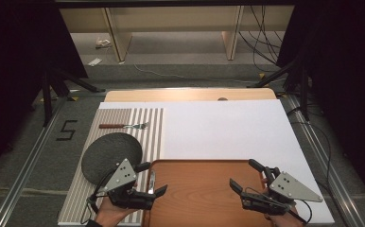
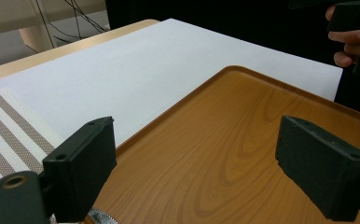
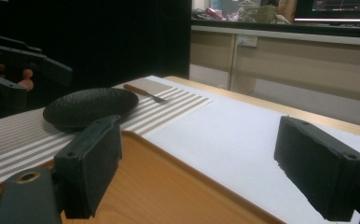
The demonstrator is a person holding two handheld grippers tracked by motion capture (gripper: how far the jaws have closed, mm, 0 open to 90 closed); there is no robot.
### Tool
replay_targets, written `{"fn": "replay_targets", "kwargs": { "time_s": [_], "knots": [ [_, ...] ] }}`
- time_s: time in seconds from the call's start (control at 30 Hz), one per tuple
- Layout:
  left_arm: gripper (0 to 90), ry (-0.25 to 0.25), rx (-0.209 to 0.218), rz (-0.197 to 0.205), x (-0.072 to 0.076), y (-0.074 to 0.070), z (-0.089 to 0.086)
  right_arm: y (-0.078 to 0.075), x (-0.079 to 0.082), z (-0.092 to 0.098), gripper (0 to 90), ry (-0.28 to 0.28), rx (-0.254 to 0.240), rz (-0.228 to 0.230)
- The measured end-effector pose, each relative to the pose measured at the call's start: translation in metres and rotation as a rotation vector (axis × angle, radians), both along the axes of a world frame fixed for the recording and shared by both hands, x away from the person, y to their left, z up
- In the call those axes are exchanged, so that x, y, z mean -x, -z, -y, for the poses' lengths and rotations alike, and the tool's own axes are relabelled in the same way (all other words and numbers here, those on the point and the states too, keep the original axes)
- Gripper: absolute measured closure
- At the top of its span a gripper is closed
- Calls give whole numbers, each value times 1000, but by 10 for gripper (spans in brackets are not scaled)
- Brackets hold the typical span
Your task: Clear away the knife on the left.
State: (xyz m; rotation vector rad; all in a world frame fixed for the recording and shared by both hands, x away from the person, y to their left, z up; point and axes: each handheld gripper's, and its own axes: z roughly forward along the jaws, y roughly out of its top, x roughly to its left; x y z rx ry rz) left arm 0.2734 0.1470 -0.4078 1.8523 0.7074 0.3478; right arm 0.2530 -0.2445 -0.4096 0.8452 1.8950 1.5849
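A brown wooden tray [image 1: 199,198] lies at the near edge of the table. My left gripper [image 1: 155,178] is open over the tray's left rim, its jaws wide apart above the tray's wood [image 2: 225,154]. Over the tray's right side my right gripper [image 1: 242,172] is open too, pointing left. A dark round plate [image 1: 111,155] rests on a striped placemat [image 1: 150,132], with a brown-handled fork [image 1: 124,126] beyond it. The right gripper view looks across the tray's rim [image 3: 169,161] to the plate [image 3: 90,108] and the fork [image 3: 145,93]. Nothing is held.
A white board [image 1: 228,127] covers most of the table behind the tray. A thin silvery utensil [image 1: 151,181] lies at the tray's left edge, under the left gripper. Beyond the table stand dark stands and wooden shelving legs on the floor.
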Motion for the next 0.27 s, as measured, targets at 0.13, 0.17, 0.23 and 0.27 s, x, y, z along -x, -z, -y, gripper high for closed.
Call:
{"fn": "replay_targets", "kwargs": {
  "time_s": [0.13,0.17,0.23,0.27],
  "knots": [
    [115,-1,2,0,0,0,0,0,0,0,160,-1,0,0],
    [115,-1,0,0,0,0,0,0,0,0,160,0,3,-1],
    [114,-3,-2,-1,0,0,0,0,0,0,161,0,2,0],
    [114,-2,-2,-2,-1,0,0,0,0,0,161,0,2,0]
  ]
}}
